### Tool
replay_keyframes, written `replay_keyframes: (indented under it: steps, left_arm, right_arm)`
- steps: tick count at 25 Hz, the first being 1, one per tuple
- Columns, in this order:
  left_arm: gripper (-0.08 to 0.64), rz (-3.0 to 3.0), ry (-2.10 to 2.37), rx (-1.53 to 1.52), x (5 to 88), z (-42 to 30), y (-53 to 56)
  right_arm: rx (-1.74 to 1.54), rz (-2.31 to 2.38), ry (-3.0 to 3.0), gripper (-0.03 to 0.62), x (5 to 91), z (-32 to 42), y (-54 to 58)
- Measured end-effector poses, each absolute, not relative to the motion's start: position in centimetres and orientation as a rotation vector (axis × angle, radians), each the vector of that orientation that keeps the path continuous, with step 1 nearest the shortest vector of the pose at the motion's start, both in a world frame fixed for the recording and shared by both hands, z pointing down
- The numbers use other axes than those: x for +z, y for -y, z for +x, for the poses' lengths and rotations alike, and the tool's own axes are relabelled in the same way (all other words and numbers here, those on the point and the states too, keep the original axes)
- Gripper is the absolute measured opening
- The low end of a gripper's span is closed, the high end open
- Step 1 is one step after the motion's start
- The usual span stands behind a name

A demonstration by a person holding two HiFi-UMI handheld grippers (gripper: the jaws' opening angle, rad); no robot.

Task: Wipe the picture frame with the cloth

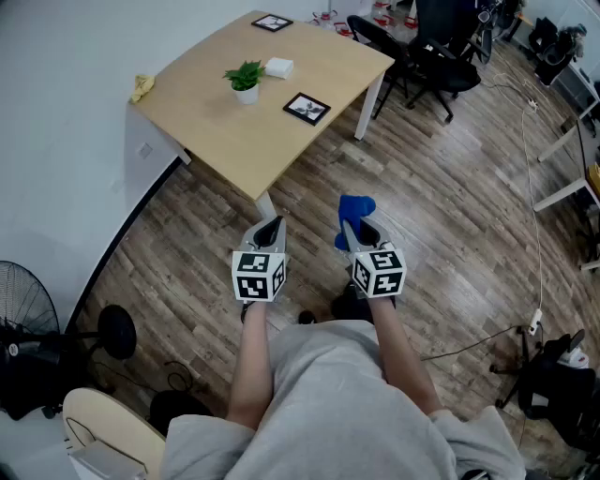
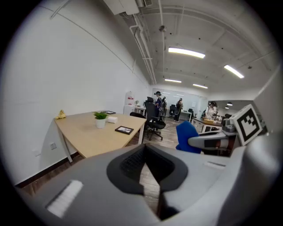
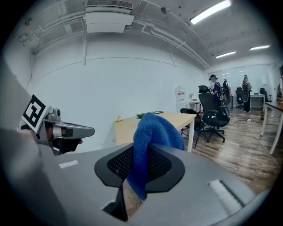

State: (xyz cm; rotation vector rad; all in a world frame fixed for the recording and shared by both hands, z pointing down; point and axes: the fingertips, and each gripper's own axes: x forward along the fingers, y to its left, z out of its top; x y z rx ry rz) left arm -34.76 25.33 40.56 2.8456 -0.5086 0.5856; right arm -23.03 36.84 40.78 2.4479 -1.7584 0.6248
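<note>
Right gripper (image 1: 354, 225) clenched on one blue cloth (image 1: 356, 204), left gripper (image 1: 272, 223) closed on nothing, two frames well ahead of fingertips on one table (image 1: 216, 141), nearer frame (image 1: 307, 108), farther frame (image 1: 272, 22), one plant (image 1: 246, 80)

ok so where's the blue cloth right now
The blue cloth is pinched in the right claw, right of centre in the head view, over the wood floor just short of the table.
</note>
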Motion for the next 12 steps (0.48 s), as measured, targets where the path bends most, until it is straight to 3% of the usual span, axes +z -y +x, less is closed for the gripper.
replay_keyframes:
  steps: [12]
  left_arm:
    - [0.052,2.843,0.501,0.563,40.4,-35.9,-24.4]
  right_arm:
    - [0.619,2.49,1.748,0.072,40.6,-23.6,-36.4]
